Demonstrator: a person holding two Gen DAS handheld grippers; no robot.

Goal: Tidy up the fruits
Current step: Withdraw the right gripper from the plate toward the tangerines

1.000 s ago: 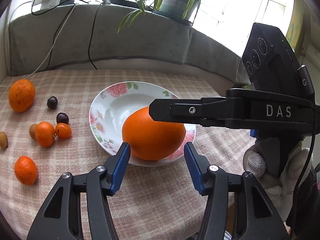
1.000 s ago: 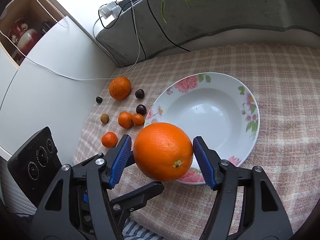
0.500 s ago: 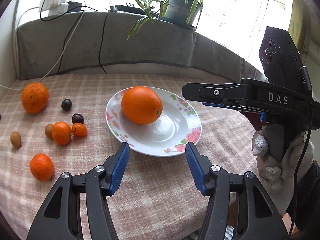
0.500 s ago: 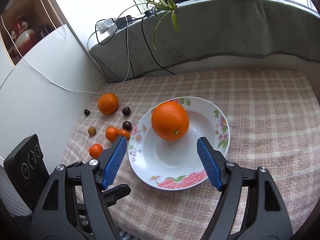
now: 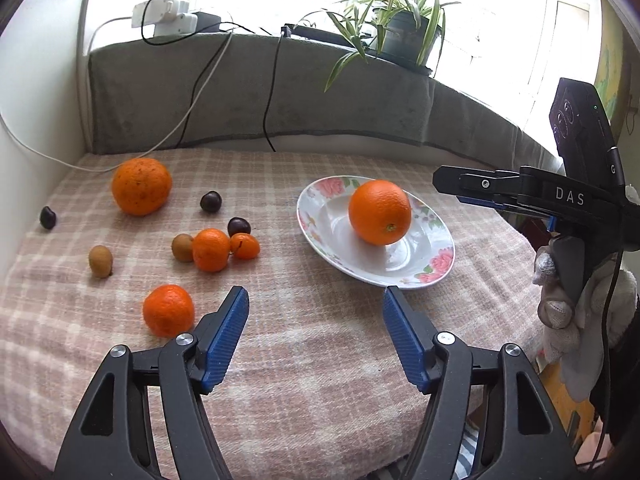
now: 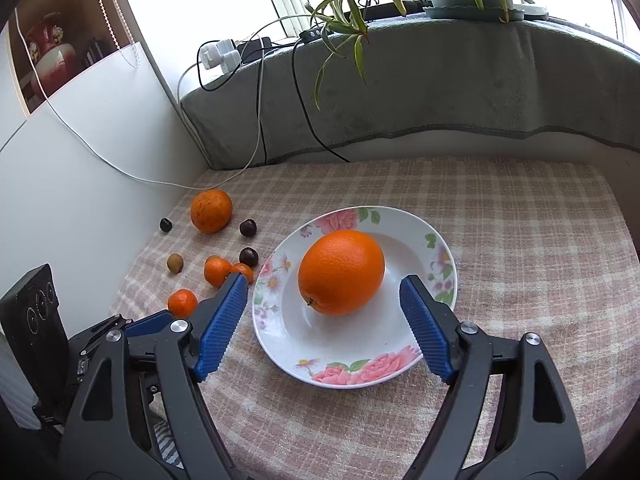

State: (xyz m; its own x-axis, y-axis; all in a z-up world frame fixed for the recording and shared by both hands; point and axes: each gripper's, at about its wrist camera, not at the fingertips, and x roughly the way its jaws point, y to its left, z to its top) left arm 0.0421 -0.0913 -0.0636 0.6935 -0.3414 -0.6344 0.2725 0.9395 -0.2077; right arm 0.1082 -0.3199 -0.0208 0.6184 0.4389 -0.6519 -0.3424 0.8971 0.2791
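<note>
Large orange resting in the white floral plate, on the plaid tablecloth, touching neither gripper

Right gripper with jaws opening, blue pads set wide to either side of the plate's near half, the orange beyond the tips and clear of both pads; nothing held

Left gripper likewise with jaws opening, hovering over bare cloth just short of the plate, nothing between the pads

Right gripper's black body, marked DAS, seen from the left wrist at the right edge, held in a white-gloved hand

Loose fruit left of the plate, well apart from it: speckled orange farthest back; three dark plums; two brown kiwis; two small tangerines touching each other, one kiwi just beside them; a third tangerine nearest, just beside the left gripper's left pad

Grey-covered ledge behind the table, with a potted spider plant, a white power strip and trailing cables
</note>
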